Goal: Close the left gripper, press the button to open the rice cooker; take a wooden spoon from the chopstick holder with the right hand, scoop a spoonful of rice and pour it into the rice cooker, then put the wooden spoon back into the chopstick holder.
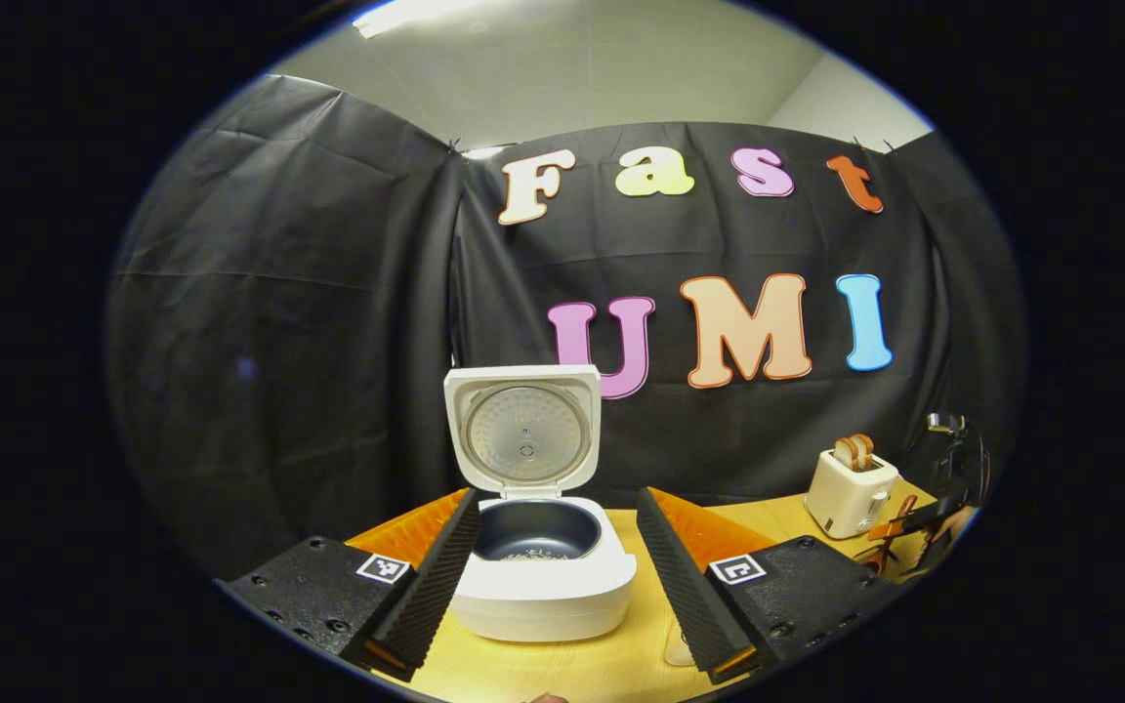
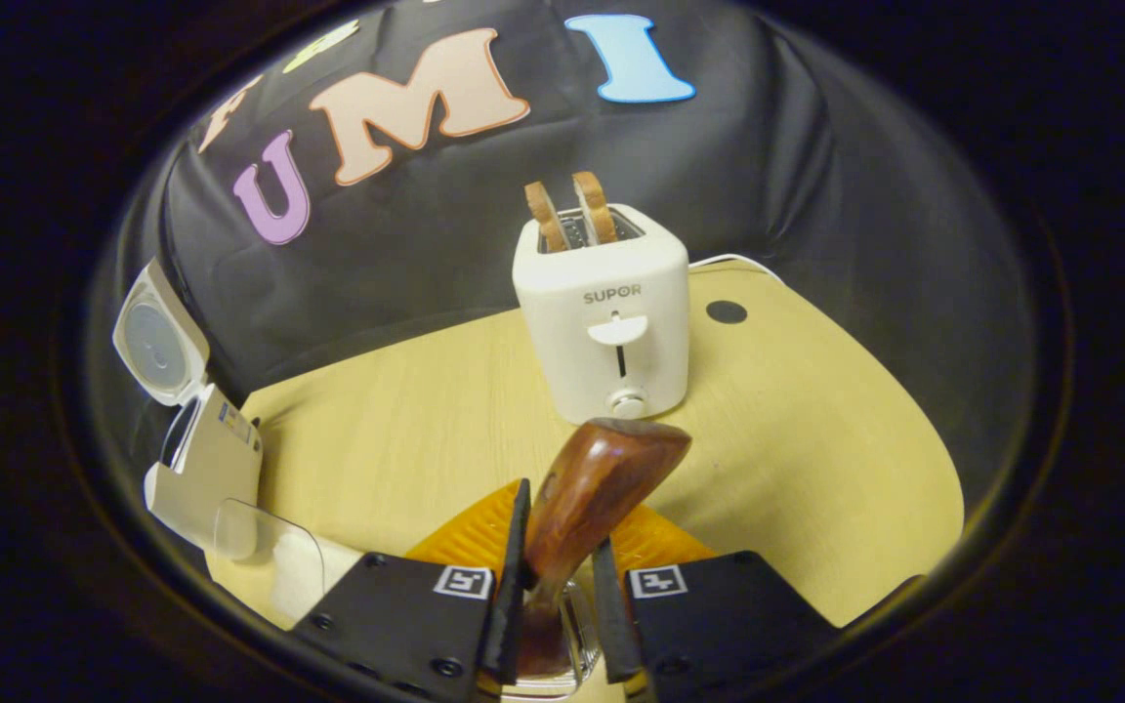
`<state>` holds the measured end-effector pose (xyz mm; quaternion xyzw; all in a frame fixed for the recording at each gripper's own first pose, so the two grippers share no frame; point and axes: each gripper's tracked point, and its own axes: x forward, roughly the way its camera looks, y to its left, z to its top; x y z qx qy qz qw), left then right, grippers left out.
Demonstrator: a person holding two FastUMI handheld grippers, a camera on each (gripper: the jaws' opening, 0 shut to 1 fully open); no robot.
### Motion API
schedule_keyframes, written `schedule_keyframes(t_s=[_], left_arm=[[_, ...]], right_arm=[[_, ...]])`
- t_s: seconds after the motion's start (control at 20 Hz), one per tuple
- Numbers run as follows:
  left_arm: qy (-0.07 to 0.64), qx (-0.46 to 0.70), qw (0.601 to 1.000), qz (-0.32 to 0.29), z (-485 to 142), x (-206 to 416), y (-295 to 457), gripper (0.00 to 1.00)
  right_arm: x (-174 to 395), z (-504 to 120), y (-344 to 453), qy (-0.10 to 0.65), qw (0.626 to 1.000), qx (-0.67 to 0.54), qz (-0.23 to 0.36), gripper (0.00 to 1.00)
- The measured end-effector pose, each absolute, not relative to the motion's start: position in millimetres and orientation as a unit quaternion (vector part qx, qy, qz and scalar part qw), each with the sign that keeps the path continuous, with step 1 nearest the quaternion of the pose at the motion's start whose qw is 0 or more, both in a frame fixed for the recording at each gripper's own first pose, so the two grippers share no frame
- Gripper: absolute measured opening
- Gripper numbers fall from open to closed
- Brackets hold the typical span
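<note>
Pinching the wooden spoon (image 2: 594, 488), the right hand-held gripper (image 2: 555, 596) has both fingers pressed on the handle, and the spoon's bowl points up toward the toaster (image 2: 606, 312). Below the fingers sits a clear glass thing (image 2: 562, 635), likely the chopstick holder, with the spoon's end low inside it. So I think the step now is putting the spoon back. The next move needs a slow push down and then a gentle letting go, so the holder does not tip.

The left hand-held gripper (image 1: 558, 576) is spread wide and holds nothing. It hangs in front of the rice cooker (image 1: 543, 581), whose lid (image 1: 523, 425) stands up open. A little rice (image 1: 535, 555) lies in the dark pot, so the scooping looks done.

The left gripper view looks straight into the pot and shows the rice. The right gripper view sees the rice cooker from the side, far left on the yellow surface (image 2: 816, 439), and shows the spoon up close
</note>
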<state>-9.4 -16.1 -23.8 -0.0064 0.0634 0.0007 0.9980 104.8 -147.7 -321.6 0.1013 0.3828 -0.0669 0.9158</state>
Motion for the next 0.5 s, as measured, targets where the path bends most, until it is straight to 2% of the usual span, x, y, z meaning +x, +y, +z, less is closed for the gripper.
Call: schedule_keyframes(t_s=[0.05,0.1,0.2,0.45,0.5], left_arm=[[0.064,-0.006,0.998,-0.001,-25,-9,-17,0.95],[0.063,-0.005,0.998,-0.003,-24,-8,-18,0.95],[0.060,-0.004,0.998,-0.005,-22,-7,-18,0.95],[0.055,-0.008,0.998,-0.017,-19,-4,-18,0.95],[0.054,-0.009,0.998,-0.019,-18,-2,-18,0.95]], right_arm=[[105,-322,-147,0.381,0.917,0.103,-0.063,0.29],[104,-319,-145,0.380,0.917,0.106,-0.059,0.30],[104,-308,-139,0.366,0.923,0.103,-0.053,0.23],[101,-260,-130,0.319,0.944,0.076,-0.043,0.22],[101,-252,-129,0.311,0.947,0.073,-0.043,0.24]])
